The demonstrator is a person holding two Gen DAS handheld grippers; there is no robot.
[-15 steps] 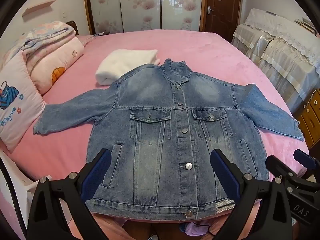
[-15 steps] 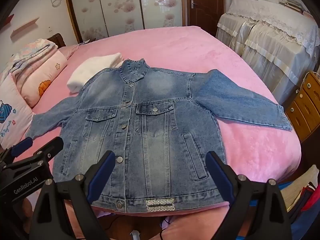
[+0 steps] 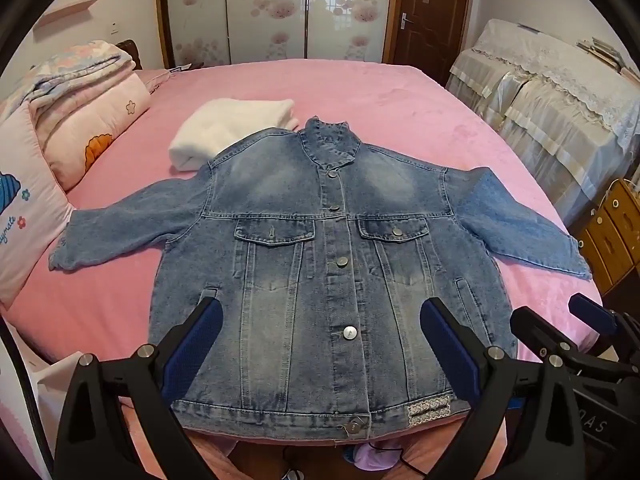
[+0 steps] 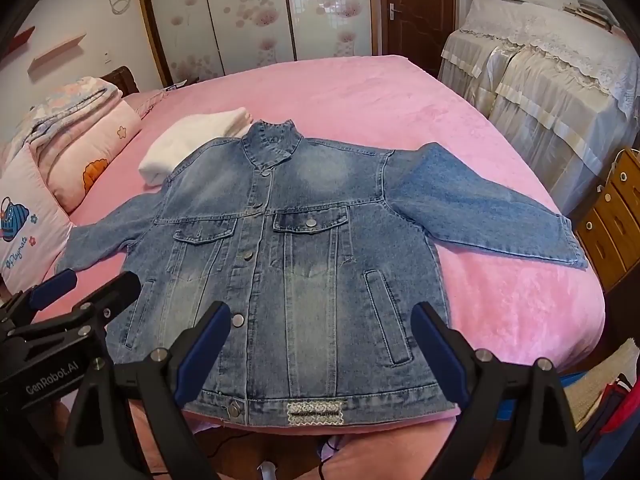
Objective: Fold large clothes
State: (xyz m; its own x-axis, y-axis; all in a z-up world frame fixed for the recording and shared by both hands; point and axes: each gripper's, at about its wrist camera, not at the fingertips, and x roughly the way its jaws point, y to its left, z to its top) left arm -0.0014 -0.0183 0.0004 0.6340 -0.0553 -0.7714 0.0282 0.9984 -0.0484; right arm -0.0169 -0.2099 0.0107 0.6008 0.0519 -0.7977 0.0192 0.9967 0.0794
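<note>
We work over a pink bed [image 3: 400,92]; pillows [image 3: 80,136] sit at its left, a white folded garment [image 3: 224,132] touches the shoulder of the denim jacket [image 3: 320,264], spread flat and buttoned at the centre. Our left gripper [image 3: 320,348] and right gripper [image 4: 320,352] hover spread wide, empty, above the hem. Stiff denim may spring back, or a pad may pinch only one layer

Each claw is matte black plastic: two wedge-shaped arms with triangular cut-outs, silver round screw heads at the pivots, and dark blue textured pads lining the inner faces. The left claw [image 3: 320,344] has white "GenRobot.AI" lettering on its body; the right claw [image 4: 320,348] shows pale "DAS" letters on its side.
</note>
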